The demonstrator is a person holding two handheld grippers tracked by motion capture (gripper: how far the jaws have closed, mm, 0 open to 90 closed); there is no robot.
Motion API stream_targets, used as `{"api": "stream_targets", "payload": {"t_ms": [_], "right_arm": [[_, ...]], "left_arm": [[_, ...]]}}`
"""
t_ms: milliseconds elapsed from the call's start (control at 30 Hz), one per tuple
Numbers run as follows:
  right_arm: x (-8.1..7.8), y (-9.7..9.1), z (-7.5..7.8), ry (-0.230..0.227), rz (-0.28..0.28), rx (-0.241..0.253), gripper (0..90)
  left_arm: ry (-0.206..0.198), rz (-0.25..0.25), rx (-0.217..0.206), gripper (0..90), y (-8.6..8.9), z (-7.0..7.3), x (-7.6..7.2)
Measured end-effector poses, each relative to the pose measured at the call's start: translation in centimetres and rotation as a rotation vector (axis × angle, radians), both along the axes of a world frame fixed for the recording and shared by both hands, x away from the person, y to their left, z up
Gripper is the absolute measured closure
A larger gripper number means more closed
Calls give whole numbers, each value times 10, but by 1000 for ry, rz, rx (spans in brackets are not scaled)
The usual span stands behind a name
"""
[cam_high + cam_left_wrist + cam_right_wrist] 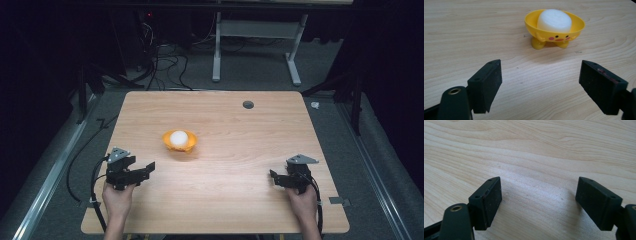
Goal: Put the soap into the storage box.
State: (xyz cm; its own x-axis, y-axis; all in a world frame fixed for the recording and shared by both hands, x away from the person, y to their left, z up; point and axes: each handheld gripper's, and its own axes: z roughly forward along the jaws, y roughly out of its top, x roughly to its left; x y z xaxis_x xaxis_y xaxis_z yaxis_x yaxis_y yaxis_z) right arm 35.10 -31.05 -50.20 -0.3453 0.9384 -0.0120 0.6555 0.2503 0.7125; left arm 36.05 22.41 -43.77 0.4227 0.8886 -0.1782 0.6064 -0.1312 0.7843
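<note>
A little yellow bowl (180, 141) stands near the middle of the wooden surface (235, 190). In the left gripper view the bowl (554, 28) has a small face, pink cheeks and two short feet. A round white lump (554, 20) sits inside it and sticks up above the rim. From the high view the lump (178, 137) looks like a white ball in the bowl.

The left gripper (142, 172) is near the front left part of the surface, held by a hand (117, 200). Its jaws are wide apart and hold nothing. They point toward the bowl, which is a little way off and not touching them. In its own view, the left gripper (540, 82) has bare wood between its jaws, and the bowl stands beyond them.

The right gripper (280, 181) is near the front right part of the surface, held by the other hand (303, 202). It is well apart from the bowl. Its jaws are also wide apart with nothing in them. In the right gripper view the gripper (539, 200) is just above bare wood.
</note>
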Motion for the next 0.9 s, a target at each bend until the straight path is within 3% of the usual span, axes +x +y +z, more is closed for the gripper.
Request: {"api": "stream_targets", "payload": {"t_ms": [533,900], "right_arm": [[0,0,0,1,-1,0,219],[0,0,0,0,0,0,219]], "left_arm": [[38,27,-10,193,5,-20,-4],[62,38,14,193,1,-35,-3]]}}
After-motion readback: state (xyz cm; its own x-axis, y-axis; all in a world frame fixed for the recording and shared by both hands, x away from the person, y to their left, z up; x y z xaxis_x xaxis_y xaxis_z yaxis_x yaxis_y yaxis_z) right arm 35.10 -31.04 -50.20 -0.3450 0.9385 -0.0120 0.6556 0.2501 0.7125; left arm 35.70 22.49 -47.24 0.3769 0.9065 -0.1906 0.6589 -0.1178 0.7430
